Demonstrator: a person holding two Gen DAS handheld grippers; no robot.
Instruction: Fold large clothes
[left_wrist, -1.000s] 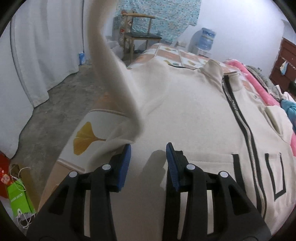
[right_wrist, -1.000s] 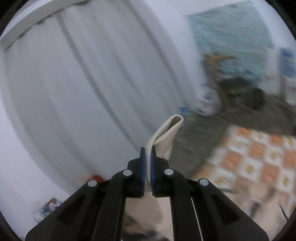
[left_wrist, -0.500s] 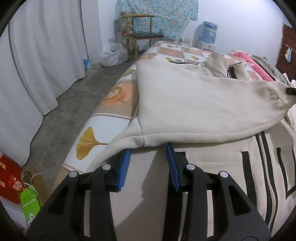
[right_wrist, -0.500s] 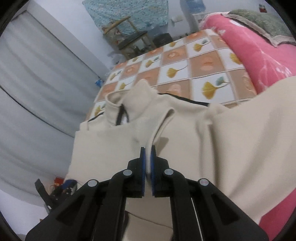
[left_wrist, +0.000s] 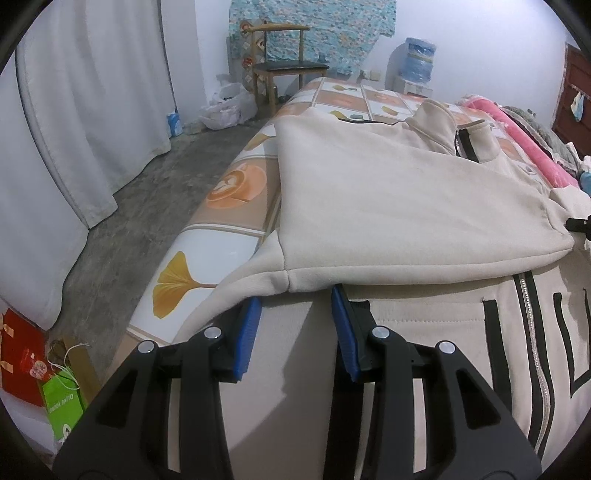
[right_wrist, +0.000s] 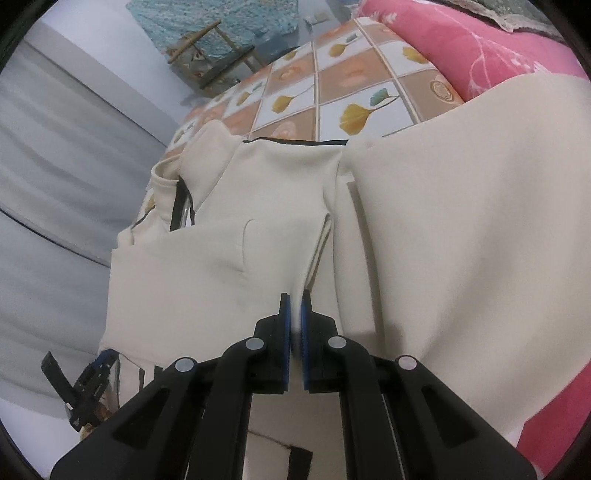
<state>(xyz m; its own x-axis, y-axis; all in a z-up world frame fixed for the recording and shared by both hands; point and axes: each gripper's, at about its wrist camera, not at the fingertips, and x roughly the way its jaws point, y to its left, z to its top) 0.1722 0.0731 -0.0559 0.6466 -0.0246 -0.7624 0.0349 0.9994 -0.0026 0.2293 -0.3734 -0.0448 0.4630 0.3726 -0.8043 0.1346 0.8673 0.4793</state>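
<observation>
- A cream zip-up jacket (left_wrist: 388, 332) lies flat on a bed (left_wrist: 229, 192) with a tiled leaf-pattern cover, filling the lower right of the left wrist view.
- One sleeve (left_wrist: 388, 206) is folded across the jacket's chest, running from the middle of the frame to the right edge.
- My left gripper (left_wrist: 295, 317) sits at bottom centre, jaws partly open and holding nothing. Their blue tips stand just below the sleeve's armpit corner, over the jacket body.
- My right gripper (right_wrist: 294, 317) has its jaws pinched tight on the sleeve's end, a cream fold rising from between them in the centre of the right wrist view.
- Beyond those jaws the collar (right_wrist: 207, 155) sits at centre left, and a pink blanket (right_wrist: 480, 48) fills the upper right.
- To do this step well, I judge I should lay the sleeve end flat and straight across the chest before letting go, keeping it free of wrinkles.
- The left jaws could steady the shoulder fold so it does not slide.
</observation>
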